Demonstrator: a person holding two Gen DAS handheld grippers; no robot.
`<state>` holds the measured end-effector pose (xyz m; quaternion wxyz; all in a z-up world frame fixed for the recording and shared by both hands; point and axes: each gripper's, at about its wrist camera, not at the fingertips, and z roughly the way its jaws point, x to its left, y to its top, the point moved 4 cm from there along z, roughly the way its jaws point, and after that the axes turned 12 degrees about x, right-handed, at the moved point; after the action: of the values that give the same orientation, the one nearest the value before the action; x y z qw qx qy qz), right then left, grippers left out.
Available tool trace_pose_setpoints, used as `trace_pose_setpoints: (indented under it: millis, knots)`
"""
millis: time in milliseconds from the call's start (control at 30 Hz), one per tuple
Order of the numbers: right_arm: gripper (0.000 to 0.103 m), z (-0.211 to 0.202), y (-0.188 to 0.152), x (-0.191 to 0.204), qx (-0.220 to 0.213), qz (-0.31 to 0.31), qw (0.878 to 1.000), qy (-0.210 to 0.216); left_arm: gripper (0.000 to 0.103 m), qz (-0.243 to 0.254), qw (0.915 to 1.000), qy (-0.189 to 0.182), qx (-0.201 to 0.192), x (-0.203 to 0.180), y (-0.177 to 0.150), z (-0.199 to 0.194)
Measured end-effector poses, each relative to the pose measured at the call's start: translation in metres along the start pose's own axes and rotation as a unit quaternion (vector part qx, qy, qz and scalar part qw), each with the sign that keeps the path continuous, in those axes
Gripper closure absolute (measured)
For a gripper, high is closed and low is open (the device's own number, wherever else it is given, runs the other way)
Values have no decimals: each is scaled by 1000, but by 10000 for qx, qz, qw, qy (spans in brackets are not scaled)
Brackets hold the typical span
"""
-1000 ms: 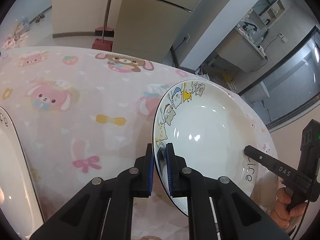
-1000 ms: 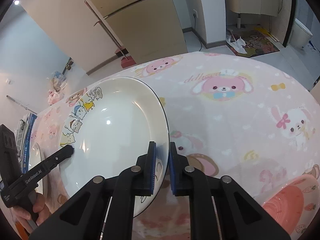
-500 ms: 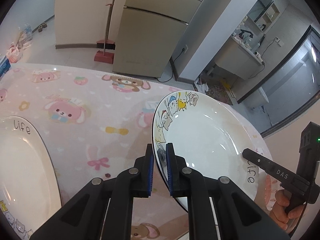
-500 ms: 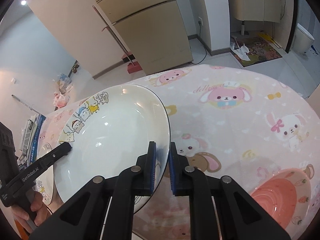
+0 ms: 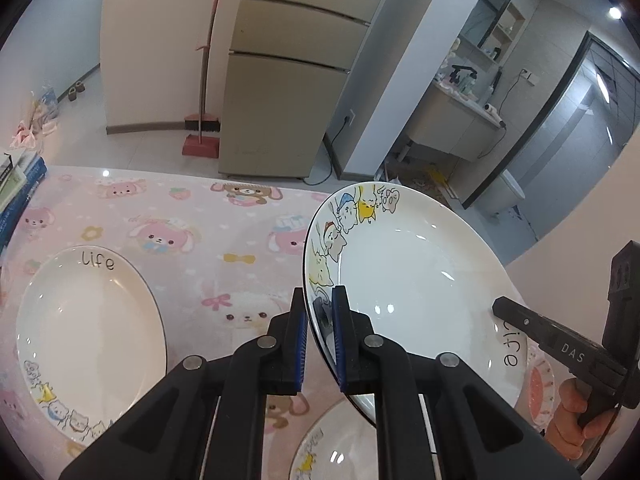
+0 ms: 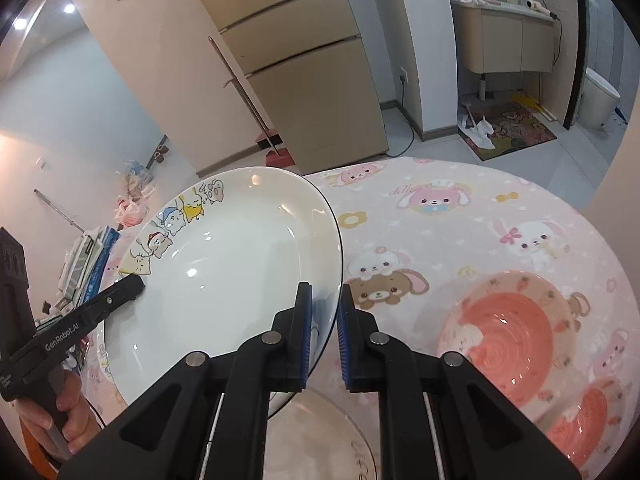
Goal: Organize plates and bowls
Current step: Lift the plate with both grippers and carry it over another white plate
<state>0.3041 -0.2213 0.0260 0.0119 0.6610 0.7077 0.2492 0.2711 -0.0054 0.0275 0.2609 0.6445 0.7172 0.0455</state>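
Grippers both clamp the same white plate (image 5: 412, 292), held clear above the bench (image 5: 192, 248) and tilted. Left gripper (image 5: 320, 336): blue pads nearly together, pinching the rim on the side with the cartoon animals. Right gripper (image 6: 323, 332): pads likewise close-set on the opposite rim, next to the printed word.

Writing readable: "life" on the held plate's rim, seen sideways in the left wrist view near the right gripper's finger; "DAS" on that finger's label. In the right wrist view the left gripper's finger reads "GenRobot.AI". A second white plate (image 5: 86, 336) lies flat on the bench at left, also marked "life", with cartoon cats at its near edge. A third plate (image 5: 340, 448) sits directly below the held one; its lettering is partly visible but too cut off to read. Bench cover is pink with bunny and bear prints; one script word on it is too small to make out.

Pink bowl (image 6: 508, 332) with spiral interior stands on the bench at right; another pink dish (image 6: 584, 424) just beside it, nearer the camera.

Versus one second earlier: held plate sits higher off the bench, both grips unchanged. More of the bench shows now: the left plate almost whole, the plate beneath newly in view, and more of the pink bowl.
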Motion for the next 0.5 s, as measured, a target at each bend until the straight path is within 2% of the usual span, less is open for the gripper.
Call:
trace_pose_setpoints:
  millis: [267, 500]
  knots:
    - [91, -28, -46, 12, -158, -270, 9995, -98, 91, 204, 9997, 3, -133, -6, -43, -35]
    - [91, -28, -77, 11, -81, -327, 9994, -100, 91, 370, 9992, 76, -90, -7, -79, -38]
